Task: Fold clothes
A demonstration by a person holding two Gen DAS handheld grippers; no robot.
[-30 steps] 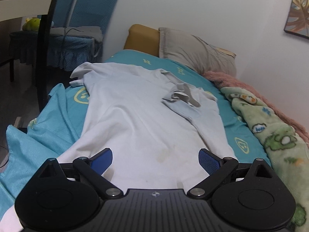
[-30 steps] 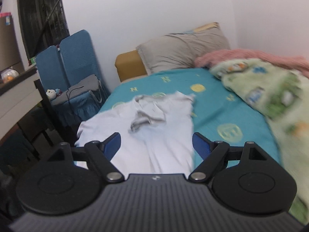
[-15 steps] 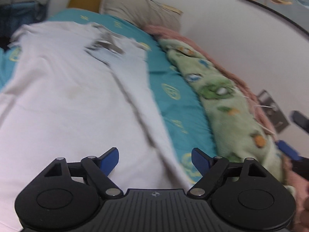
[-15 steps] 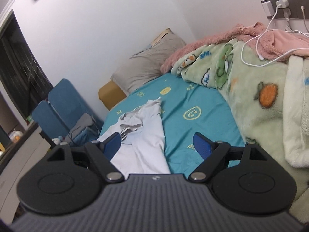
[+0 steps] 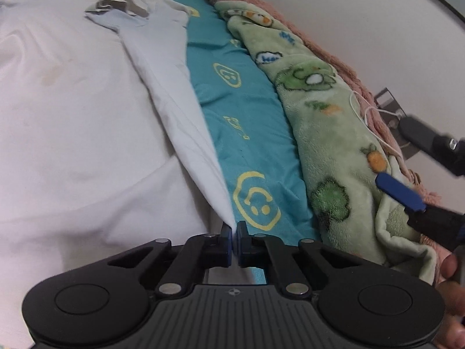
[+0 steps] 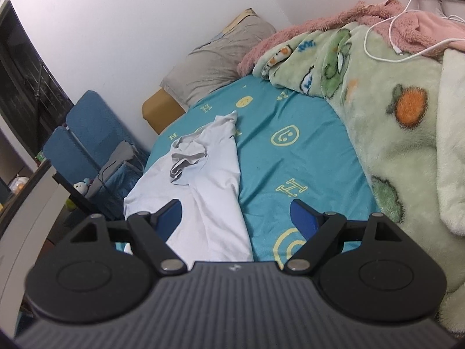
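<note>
A white polo shirt (image 5: pixel 72 110) with a grey collar (image 5: pixel 116 0) lies spread on the teal bed sheet (image 5: pixel 250 122). My left gripper (image 5: pixel 234 234) is shut on the shirt's right hem corner, and the cloth runs taut from the pads up toward the sleeve. In the right wrist view the shirt (image 6: pixel 203 180) lies ahead and to the left, collar (image 6: pixel 186 160) bunched. My right gripper (image 6: pixel 237 218) is open above the shirt's near edge and holds nothing. That right gripper (image 5: pixel 421 174) also shows at the right edge of the left wrist view, above the green blanket.
A green cartoon blanket (image 6: pixel 407 122) and a pink fleece (image 6: pixel 319 29) pile along the bed's right side, with a white charging cable (image 6: pixel 389 29) on top. A grey pillow (image 6: pixel 218 61) lies at the head. Blue folding chairs (image 6: pixel 87 133) stand left of the bed.
My left gripper has swung right along the shirt's lower edge and shut on the hem corner. My right gripper has turned toward the blanket side and stays open.
</note>
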